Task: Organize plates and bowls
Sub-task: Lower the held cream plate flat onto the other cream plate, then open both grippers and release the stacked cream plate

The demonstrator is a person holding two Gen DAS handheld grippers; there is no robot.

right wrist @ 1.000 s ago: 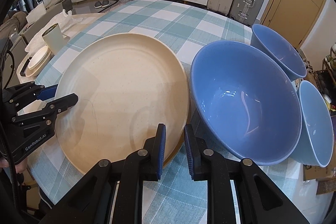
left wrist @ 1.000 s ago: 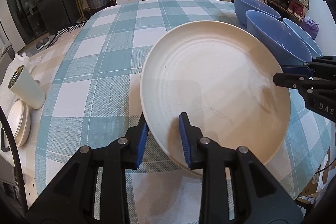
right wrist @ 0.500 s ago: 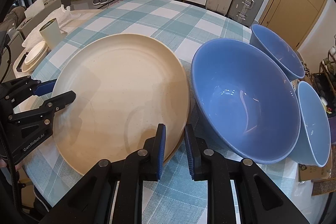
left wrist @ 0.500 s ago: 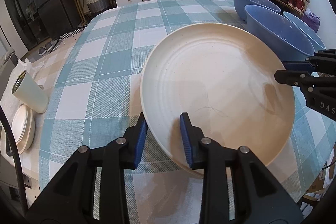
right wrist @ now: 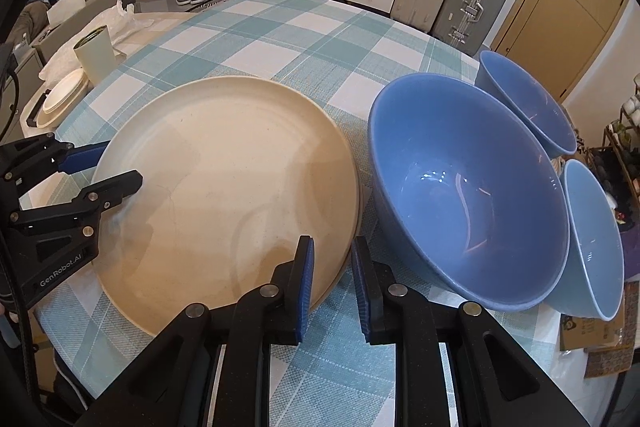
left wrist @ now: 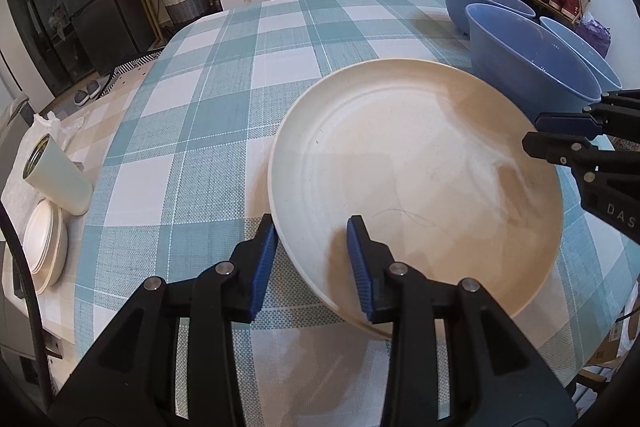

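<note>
Left gripper jaws now wider, opening astride large, round, speckled cream plate; right gripper clenching its rim.

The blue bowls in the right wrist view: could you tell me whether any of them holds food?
No, the three blue bowls beside the cream plate all show bare blue insides.
</note>
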